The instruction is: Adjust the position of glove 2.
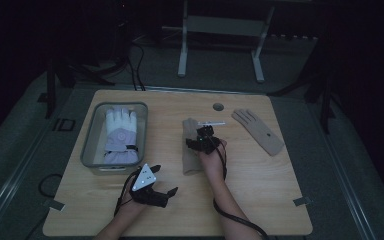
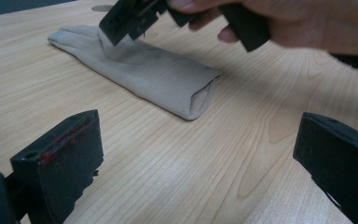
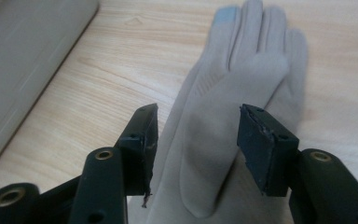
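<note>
While the bin [image 1: 92,131] at left holds a white glove [image 1: 120,136], prob. already stowed, the left gripper [image 1: 161,181] waits just below it, jaws wide, nothing between. Mid-table, the right gripper [image 1: 203,135] hangs over a beige glove [image 1: 191,159], jaws half apart astride its palm, pads not pressing, likely lining up a pinch. Its mate [image 1: 258,131] lies further right. No readable writing.

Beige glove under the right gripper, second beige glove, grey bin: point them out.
beige glove [image 3: 242,88] right gripper view, palm.
second beige glove [image 1: 260,132] high view, back of hand.
grey bin [image 1: 88,145] high view, left wall.
</note>
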Demonstrator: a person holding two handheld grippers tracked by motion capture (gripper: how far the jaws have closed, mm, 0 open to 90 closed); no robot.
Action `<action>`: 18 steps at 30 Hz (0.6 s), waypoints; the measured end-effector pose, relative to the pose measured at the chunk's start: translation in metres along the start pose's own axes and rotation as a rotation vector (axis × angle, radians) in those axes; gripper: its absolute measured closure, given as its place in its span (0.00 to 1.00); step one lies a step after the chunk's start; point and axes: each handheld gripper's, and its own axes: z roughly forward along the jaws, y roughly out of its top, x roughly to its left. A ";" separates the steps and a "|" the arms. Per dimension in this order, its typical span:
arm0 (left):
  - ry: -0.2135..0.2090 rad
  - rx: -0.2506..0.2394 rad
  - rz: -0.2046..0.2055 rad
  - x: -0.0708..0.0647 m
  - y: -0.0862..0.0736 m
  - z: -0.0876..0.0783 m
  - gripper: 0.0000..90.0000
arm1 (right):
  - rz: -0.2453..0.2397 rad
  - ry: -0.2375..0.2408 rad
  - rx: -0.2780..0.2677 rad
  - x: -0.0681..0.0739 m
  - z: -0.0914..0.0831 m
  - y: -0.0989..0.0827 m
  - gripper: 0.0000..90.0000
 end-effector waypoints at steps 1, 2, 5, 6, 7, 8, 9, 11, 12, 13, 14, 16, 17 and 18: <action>0.000 0.000 0.001 0.000 0.000 0.000 0.02 | -0.021 0.009 0.000 -0.001 -0.003 0.001 0.48; 0.001 0.003 0.001 0.000 0.000 0.000 0.02 | -0.031 0.020 0.008 -0.002 -0.005 0.003 0.44; 0.000 0.007 -0.006 0.001 0.000 0.000 0.02 | -0.052 0.030 0.019 -0.008 -0.013 0.005 0.35; 0.002 0.008 -0.008 0.001 0.000 0.001 0.02 | -0.048 0.026 0.019 -0.011 -0.015 0.006 0.30; -0.002 0.008 -0.009 0.001 0.000 0.001 0.02 | -0.045 0.048 0.023 -0.016 -0.018 0.006 0.25; -0.001 0.007 -0.010 0.001 0.000 0.001 0.02 | -0.034 0.067 0.021 -0.020 -0.020 0.006 0.24; 0.000 0.006 -0.010 0.001 0.000 0.000 0.02 | -0.028 0.070 0.014 -0.023 -0.022 0.005 0.22; -0.002 0.008 -0.008 0.001 0.000 0.001 0.02 | -0.046 0.075 0.025 -0.032 -0.026 0.005 0.19; -0.001 0.008 -0.008 0.001 0.000 0.001 0.02 | -0.053 0.083 0.029 -0.035 -0.028 0.005 0.18; -0.001 0.009 -0.007 0.001 0.000 0.001 0.02 | -0.060 0.091 0.034 -0.039 -0.030 0.005 0.18; 0.000 0.009 -0.007 0.001 0.000 0.001 0.02 | -0.081 0.086 0.045 -0.044 -0.031 0.004 0.18; -0.001 0.011 -0.008 0.001 0.001 0.001 0.02 | -0.113 0.087 0.055 -0.053 -0.034 0.003 0.18; -0.002 0.012 -0.010 0.001 0.001 0.001 0.02 | -0.112 0.088 0.058 -0.058 -0.037 0.002 0.18; -0.003 0.013 -0.011 0.001 0.001 0.001 0.02 | -0.115 0.084 0.054 -0.063 -0.039 0.002 0.18</action>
